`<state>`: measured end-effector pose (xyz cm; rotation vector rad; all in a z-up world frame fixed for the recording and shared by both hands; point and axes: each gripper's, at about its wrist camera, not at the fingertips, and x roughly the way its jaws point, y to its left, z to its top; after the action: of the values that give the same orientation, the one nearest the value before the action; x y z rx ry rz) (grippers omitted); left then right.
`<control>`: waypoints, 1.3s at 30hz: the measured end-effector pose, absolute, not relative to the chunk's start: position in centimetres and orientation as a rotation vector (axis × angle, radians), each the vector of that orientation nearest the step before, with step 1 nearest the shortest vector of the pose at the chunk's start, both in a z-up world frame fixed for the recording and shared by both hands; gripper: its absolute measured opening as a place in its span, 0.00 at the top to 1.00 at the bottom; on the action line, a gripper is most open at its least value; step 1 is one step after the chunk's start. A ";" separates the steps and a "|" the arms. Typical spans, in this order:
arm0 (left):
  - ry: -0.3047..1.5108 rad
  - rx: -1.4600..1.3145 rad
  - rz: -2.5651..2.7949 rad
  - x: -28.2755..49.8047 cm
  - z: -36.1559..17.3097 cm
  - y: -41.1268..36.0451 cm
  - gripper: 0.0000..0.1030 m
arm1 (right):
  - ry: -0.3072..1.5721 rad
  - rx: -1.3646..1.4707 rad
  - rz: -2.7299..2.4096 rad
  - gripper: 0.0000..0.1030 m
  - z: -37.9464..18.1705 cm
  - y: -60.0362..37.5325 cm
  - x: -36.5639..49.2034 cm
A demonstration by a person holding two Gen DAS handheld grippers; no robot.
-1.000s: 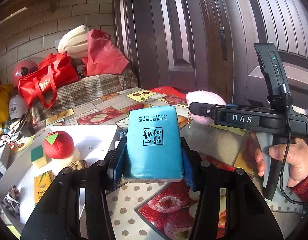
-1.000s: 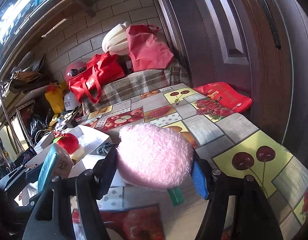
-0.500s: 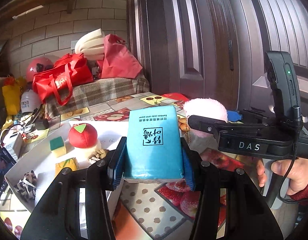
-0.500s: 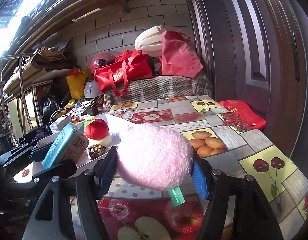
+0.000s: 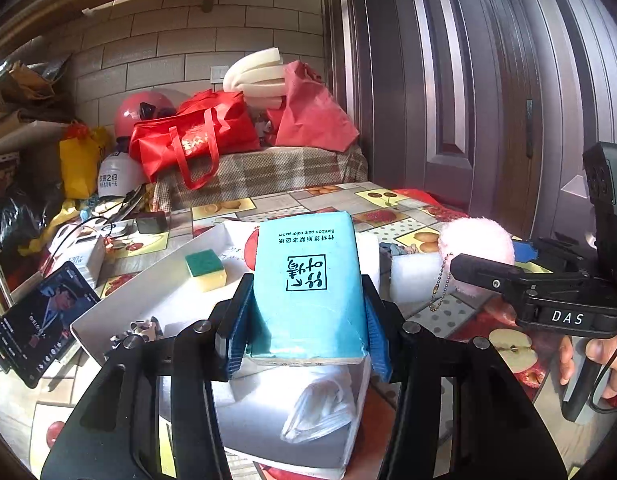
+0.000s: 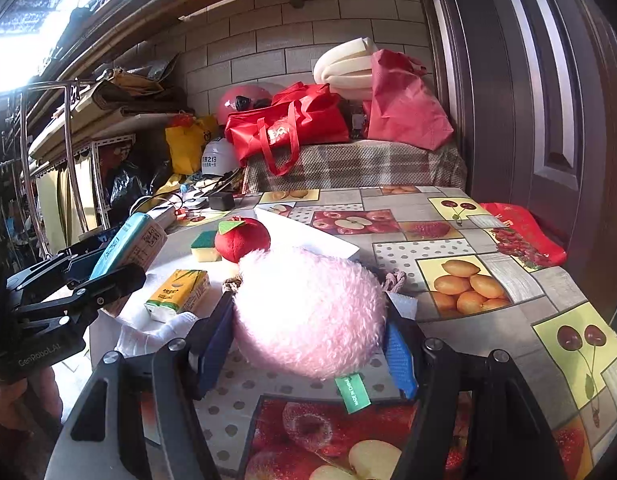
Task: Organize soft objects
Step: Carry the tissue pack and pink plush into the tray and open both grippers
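Observation:
My left gripper is shut on a blue tissue pack and holds it above the white tray. It also shows in the right wrist view. My right gripper is shut on a pink plush ball, just right of the tray; the ball shows in the left wrist view. In the tray lie a red plush apple, a green-yellow sponge, a yellow tissue pack and a white crumpled bag.
The table has a fruit-print cloth. A phone stands left of the tray. Red bags, a pink helmet and foam are piled at the back. A dark door stands on the right.
Both grippers have swung left over the tray with their loads. The tray now sits under the blue pack, and the pink ball is nearer the tray's right edge.

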<state>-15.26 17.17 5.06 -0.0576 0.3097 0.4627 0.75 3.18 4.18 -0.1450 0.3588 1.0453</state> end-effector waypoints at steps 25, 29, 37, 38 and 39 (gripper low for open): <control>0.383 -0.174 0.691 -13.5 4.1 27.3 0.52 | 0.450 -0.229 1.091 0.34 3.6 15.1 0.7; 0.407 -0.179 0.697 -13.1 4.0 27.6 0.52 | 0.450 -0.263 1.089 0.33 3.5 16.0 0.4; 0.392 -0.176 0.752 -13.4 4.1 27.5 0.09 | 0.452 -0.279 1.090 0.00 3.5 16.2 0.3; 0.381 -0.174 0.767 -13.5 4.2 27.4 0.04 | 0.442 -0.279 1.086 0.00 3.6 16.1 0.2; 0.371 -0.177 0.774 -13.7 4.2 27.4 0.00 | 0.429 -0.277 1.081 0.00 3.7 15.9 0.1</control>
<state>-13.74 27.42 4.21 -0.1774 0.3711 0.7745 0.08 15.91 3.68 -0.2768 0.4286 1.0812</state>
